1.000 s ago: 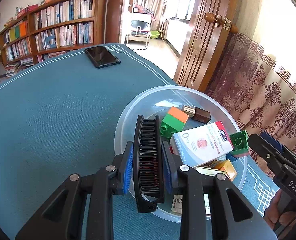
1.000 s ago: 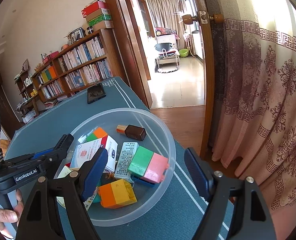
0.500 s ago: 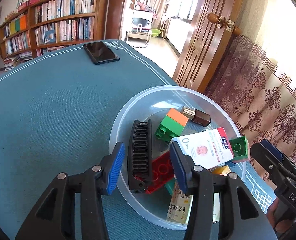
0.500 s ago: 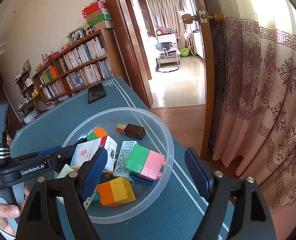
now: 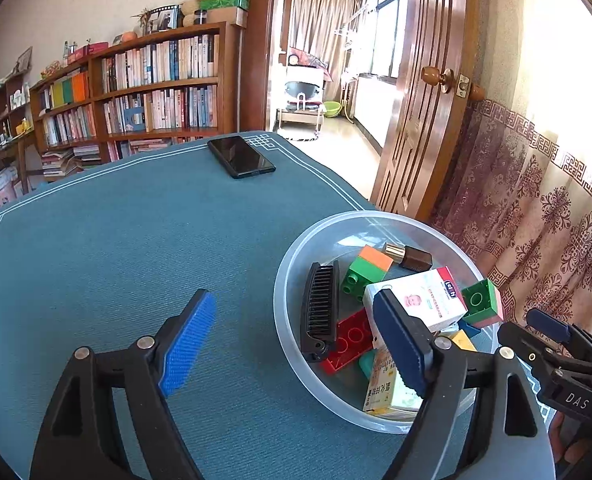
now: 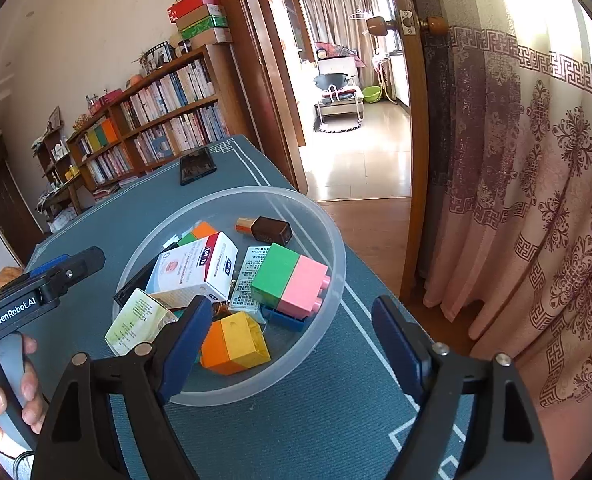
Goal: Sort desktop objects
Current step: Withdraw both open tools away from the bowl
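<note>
Teal-clothed surface [image 5: 136,240] by bookshelves; clear bowl [image 5: 292,256] at its doorway-side edge collects sorted items. Folding comb [image 5: 320,308] lies inside, left gripper [image 5: 296,336] jaws opening, nothing between; right gripper [image 6: 292,344] jaws apart, empty; phone [image 5: 241,156] at far edge unsorted

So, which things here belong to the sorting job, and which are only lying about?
Job:
- clear plastic bowl
- black comb
- green-and-orange brick
- white medicine box
- brown bottle
- green-and-pink brick
- left gripper, jaws opening, nothing between them

Lying about:
- black phone
- bookshelf
- curtain
</note>
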`<action>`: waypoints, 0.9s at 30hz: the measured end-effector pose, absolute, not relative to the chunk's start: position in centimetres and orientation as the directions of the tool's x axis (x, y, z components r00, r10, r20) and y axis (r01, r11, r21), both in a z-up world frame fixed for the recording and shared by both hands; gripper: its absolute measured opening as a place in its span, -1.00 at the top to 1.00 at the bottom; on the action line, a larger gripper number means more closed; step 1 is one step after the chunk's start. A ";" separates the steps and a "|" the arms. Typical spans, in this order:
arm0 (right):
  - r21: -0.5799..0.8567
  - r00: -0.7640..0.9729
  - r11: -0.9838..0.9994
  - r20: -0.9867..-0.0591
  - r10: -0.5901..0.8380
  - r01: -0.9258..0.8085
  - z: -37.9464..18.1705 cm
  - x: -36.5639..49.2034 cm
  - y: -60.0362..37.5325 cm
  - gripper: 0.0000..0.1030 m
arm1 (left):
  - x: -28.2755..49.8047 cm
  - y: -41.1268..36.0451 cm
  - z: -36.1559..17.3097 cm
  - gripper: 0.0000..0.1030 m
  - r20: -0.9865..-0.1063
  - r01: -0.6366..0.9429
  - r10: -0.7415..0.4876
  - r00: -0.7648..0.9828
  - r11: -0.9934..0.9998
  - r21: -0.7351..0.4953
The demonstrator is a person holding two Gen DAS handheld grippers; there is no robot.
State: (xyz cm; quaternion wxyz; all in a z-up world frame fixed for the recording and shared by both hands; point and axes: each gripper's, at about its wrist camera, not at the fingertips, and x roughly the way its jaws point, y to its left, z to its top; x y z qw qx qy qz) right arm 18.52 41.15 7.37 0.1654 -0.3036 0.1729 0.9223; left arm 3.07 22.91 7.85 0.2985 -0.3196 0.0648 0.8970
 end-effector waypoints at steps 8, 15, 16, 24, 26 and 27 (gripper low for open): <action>0.193 -0.728 -0.891 -0.659 0.192 -0.410 6.5 19.4 40.3 -0.71 | 4.7 22.3 8.3 -0.64 -0.595 -0.522 0.427 -0.681 -0.853 -0.014; 0.176 -0.725 -0.899 -0.661 0.194 -0.401 6.7 19.7 39.3 -0.73 | 5.6 22.4 8.5 -0.64 -0.599 -0.447 0.312 -0.737 -0.891 0.085; 0.172 -0.726 -0.901 -0.659 0.195 -0.398 6.7 19.7 39.0 -0.73 | 5.7 22.5 8.5 -0.64 -0.602 -0.445 0.303 -0.739 -0.890 0.097; 0.137 -0.730 -0.919 -0.655 0.195 -0.369 6.7 19.8 37.4 -0.74 | 7.6 23.3 8.0 -0.64 -0.614 -0.477 0.294 -0.732 -0.865 0.154; 0.131 -0.729 -0.921 -0.655 0.196 -0.366 6.7 19.9 37.3 -0.74 | 8.0 23.7 7.9 -0.64 -0.612 -0.485 0.291 -0.735 -0.857 0.175; 0.132 -0.729 -0.921 -0.656 0.196 -0.366 6.6 19.9 37.3 -0.74 | 8.1 23.8 7.9 -0.64 -0.612 -0.491 0.296 -0.734 -0.853 0.176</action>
